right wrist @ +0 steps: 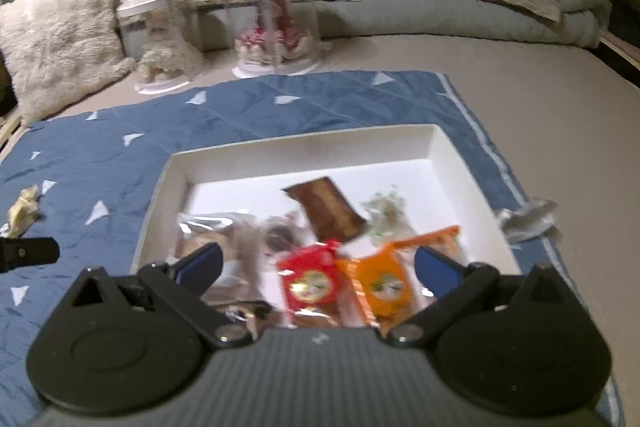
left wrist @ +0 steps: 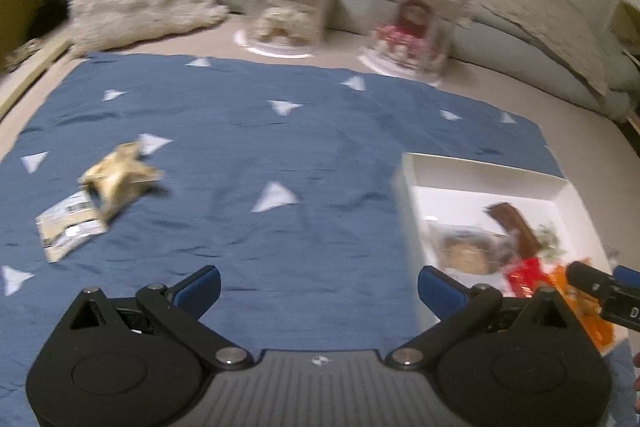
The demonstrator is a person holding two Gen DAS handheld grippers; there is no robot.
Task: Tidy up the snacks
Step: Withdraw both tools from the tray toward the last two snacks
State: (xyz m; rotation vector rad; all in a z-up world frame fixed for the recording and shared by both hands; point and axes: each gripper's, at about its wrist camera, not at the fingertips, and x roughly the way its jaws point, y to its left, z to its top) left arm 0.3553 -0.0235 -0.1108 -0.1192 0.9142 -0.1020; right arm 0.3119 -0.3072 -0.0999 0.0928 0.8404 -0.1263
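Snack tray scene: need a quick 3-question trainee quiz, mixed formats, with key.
1. True or false: the right claw grips the red packet.
2. Where do the gold wrapper and the pale packet lie?
A. in the white tray
B. on the blue cloth
C. on a pillow
3. Fill in: the left claw is ____ (open or shut).

Key:
1. False. It is open over the tray, and the red and orange packets lie loose below.
2. B
3. open
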